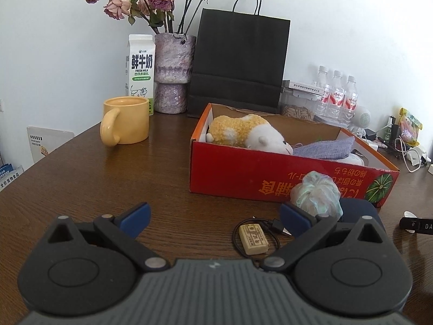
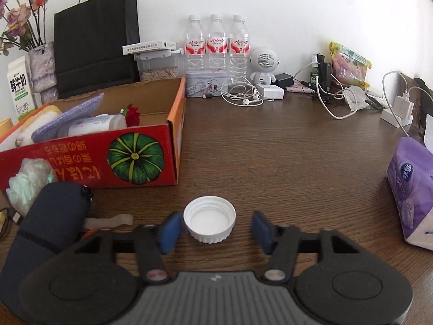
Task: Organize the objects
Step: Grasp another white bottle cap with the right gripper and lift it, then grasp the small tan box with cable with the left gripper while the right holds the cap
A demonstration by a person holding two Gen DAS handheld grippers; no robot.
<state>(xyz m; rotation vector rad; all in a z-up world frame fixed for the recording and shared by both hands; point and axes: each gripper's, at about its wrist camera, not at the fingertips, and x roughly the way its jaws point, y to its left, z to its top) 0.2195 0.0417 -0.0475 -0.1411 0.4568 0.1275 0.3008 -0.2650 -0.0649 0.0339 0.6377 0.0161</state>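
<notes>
A red cardboard box (image 1: pixel 243 173) (image 2: pixel 81 159) sits on the brown table and holds a plush toy (image 1: pixel 249 132), a purple cloth (image 1: pixel 324 149) and a white bottle (image 2: pixel 94 126). My left gripper (image 1: pixel 215 220) is open and empty above the table; a small beige block (image 1: pixel 253 239) on a black cable lies by its right finger. A pale green bath puff (image 1: pixel 316 195) leans on the box front. My right gripper (image 2: pixel 213 228) is open, its fingers either side of a white bottle cap (image 2: pixel 209 218) on the table, not touching it.
A yellow mug (image 1: pixel 125 120), milk carton (image 1: pixel 140 73), flower vase (image 1: pixel 173 73) and black paper bag (image 1: pixel 238 62) stand at the back. Water bottles (image 2: pixel 216 46), a tin (image 2: pixel 207 82), earphones, chargers and cables crowd the back right. A purple tissue pack (image 2: pixel 414 189) lies right. A dark blue pouch (image 2: pixel 48 224) lies left.
</notes>
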